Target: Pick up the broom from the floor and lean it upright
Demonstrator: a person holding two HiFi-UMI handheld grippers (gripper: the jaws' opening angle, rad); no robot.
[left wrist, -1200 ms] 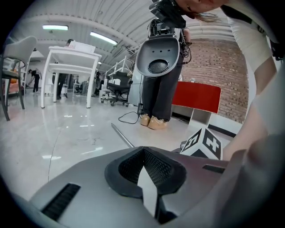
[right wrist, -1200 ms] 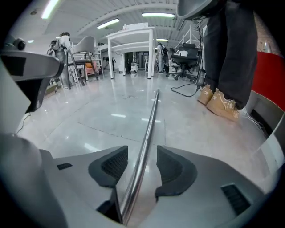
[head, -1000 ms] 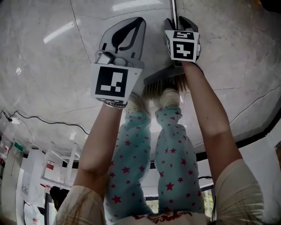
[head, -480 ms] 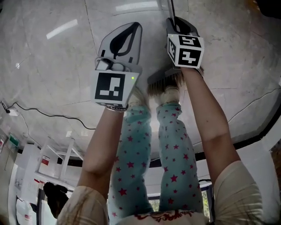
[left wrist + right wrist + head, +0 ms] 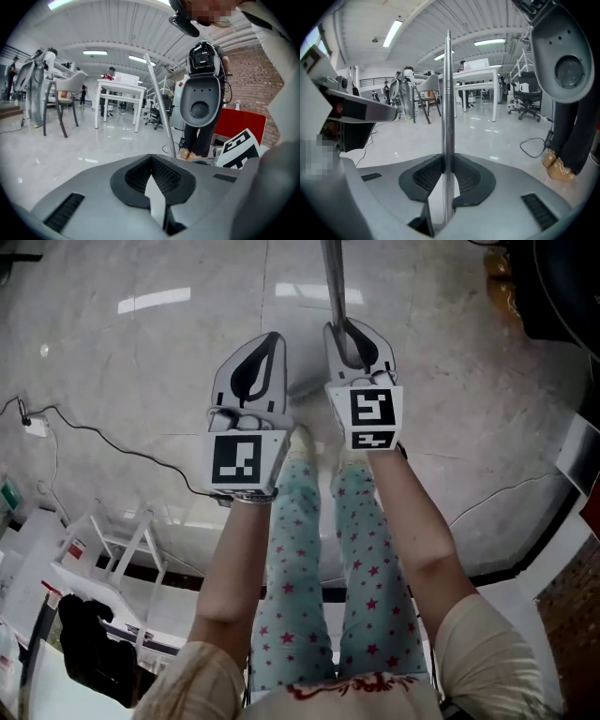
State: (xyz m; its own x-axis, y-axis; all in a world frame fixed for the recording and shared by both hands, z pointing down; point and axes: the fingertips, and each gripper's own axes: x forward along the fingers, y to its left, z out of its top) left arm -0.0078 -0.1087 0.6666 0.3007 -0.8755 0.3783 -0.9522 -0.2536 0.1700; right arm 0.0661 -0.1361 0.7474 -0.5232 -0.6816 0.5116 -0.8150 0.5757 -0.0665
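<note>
1 grip only: right gripper (image 5: pixel 345 334), jaws just closed, clamps the broom handle (image 5: pixel 333 277), whose long axis runs straight ahead from its tips. Just beside it, left gripper (image 5: pixel 270 338) is pinched together on nothing.

white table (image 5: pixel 119 89) near chair (image 5: pixel 65 86) | black cable (image 5: pixel 103 439) runs to white plug (image 5: pixel 36 426) | red panel (image 5: pixel 241 123) below brick wall (image 5: pixel 255 70)

Glossy pale floor (image 5: pixel 70 150), white table (image 5: pixel 119 91) (chair (image 5: pixel 65 86) beside), strip lights (image 5: pixel 95 52) overhead, seemingly brick wall (image 5: pixel 255 70).

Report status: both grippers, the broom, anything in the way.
Right gripper just closed on broom handle, handle near upright. Left gripper shut, empty. Cable on floor at left, away from handle.
</note>
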